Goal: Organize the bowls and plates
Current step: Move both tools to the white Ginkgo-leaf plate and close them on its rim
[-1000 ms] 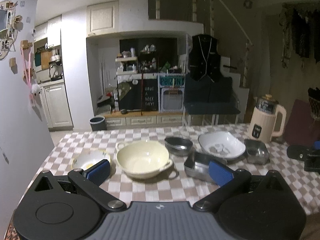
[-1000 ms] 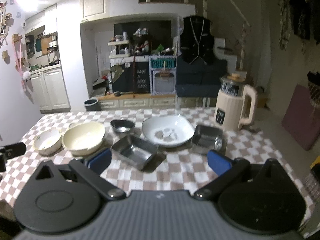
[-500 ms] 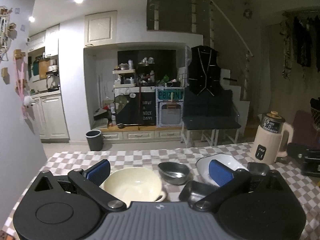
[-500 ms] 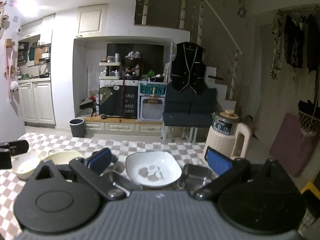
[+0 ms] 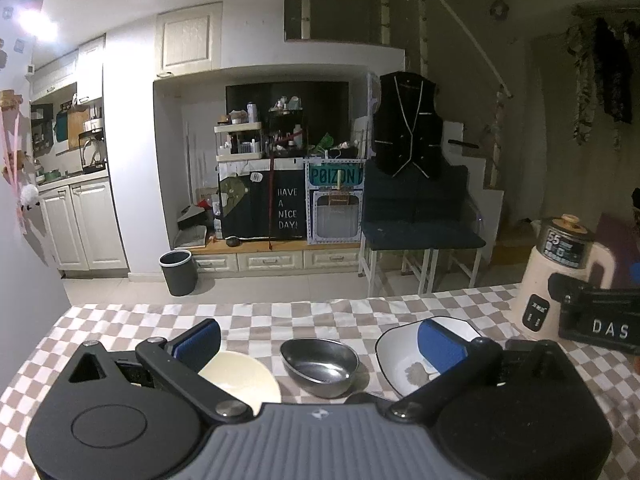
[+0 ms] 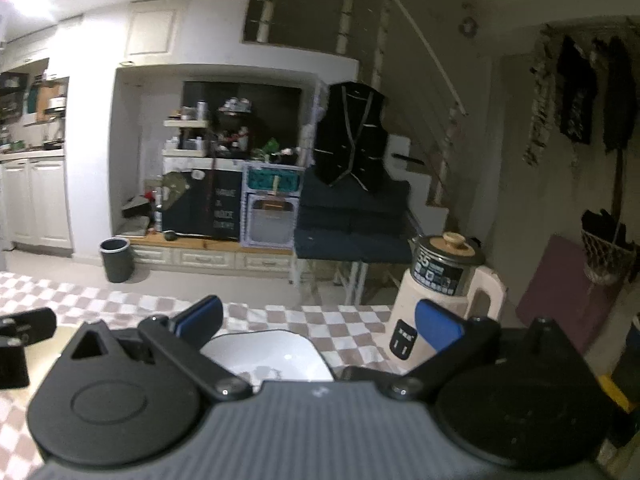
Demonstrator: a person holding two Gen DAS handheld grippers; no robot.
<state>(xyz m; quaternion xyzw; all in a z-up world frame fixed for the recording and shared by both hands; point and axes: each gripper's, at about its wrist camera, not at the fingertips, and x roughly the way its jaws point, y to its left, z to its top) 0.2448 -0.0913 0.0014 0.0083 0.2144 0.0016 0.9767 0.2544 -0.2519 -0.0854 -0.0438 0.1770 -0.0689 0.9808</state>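
While both tools hang over the checked tablecloth, I read my left gripper spread wide and empty, matte blue pads apart. Below it: glossy cream bowl, oval steel bowl, squarish white plate. My right gripper likewise gapes, plate beneath.

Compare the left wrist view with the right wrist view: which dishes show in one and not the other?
Only the left wrist view shows the cream bowl and the small metal bowl, seen between the open left gripper. Only the right wrist view shows no dish of its own; the open right gripper frames little else. Both share the white dish, the kettle and the checkered tablecloth.
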